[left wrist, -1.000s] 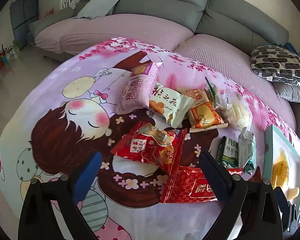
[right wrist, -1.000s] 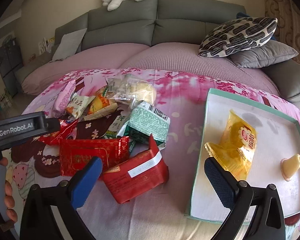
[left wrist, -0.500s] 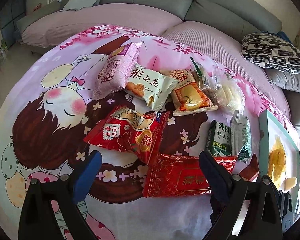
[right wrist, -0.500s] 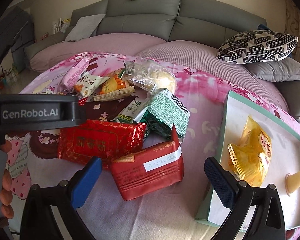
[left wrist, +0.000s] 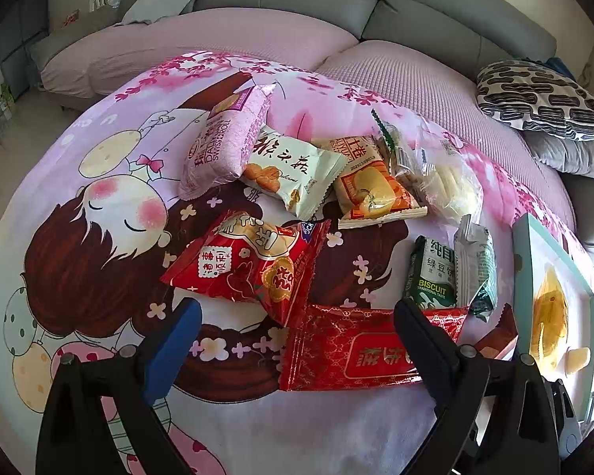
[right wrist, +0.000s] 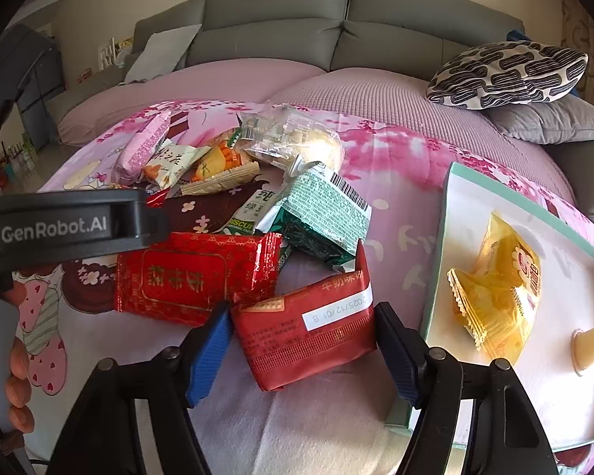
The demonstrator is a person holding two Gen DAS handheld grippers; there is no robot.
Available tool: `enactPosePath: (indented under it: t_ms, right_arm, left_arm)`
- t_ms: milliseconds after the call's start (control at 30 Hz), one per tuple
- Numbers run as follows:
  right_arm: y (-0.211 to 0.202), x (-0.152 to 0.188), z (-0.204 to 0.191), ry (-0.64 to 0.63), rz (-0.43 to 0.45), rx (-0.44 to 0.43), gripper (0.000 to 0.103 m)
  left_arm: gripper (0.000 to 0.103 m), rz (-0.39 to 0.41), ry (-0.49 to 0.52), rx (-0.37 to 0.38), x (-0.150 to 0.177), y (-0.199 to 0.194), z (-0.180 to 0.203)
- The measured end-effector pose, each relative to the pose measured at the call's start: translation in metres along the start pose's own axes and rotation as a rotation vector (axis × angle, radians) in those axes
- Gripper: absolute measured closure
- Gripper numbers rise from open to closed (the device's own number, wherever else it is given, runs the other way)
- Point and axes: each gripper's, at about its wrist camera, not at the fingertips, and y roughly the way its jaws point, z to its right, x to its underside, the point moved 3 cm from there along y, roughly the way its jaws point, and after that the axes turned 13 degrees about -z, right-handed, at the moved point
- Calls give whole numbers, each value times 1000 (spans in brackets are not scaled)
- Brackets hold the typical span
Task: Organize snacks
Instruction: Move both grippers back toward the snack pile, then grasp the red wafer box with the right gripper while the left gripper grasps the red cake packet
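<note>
Several snack packets lie in a loose pile on a pink cartoon cloth. My right gripper [right wrist: 303, 350] is open, its fingers on either side of a red block packet [right wrist: 309, 328] with a white date label; I cannot tell if the pads touch it. My left gripper [left wrist: 297, 340] is open and empty, above a flat red packet [left wrist: 360, 350] and a red printed bag [left wrist: 253, 265]. A mint-edged white tray [right wrist: 447, 221] at the right holds a yellow packet [right wrist: 503, 281] and a small pale sweet [right wrist: 590, 342].
Green biscuit packets [left wrist: 451, 269], a pink Swiss roll pack [left wrist: 225, 138], a white packet [left wrist: 293, 174], an orange packet [left wrist: 372, 186] and a clear bag [left wrist: 443, 174] lie further back. A grey sofa [right wrist: 336, 19] with patterned cushions [right wrist: 507, 71] stands behind.
The right gripper moved forward and narrowed around the red block packet. The left gripper drew back and up a little from the pile, still open.
</note>
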Motion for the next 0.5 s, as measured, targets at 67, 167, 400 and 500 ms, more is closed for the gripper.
enactPosePath:
  t_ms: [67, 167, 400, 500]
  right_arm:
    - [-1, 1, 0, -2, -2, 0, 29]
    - [-3, 1, 1, 0, -3, -5, 29]
    - [-8, 4, 4, 12, -7, -25, 33]
    - [-12, 6, 6, 15, -9, -31, 35]
  left_arm:
    - [5, 1, -5, -7, -1, 1, 0]
    - [5, 10, -32, -38, -3, 3, -4]
    - [5, -5, -56, -97, -6, 12, -16]
    - [5, -22, -51, -110, -3, 16, -17]
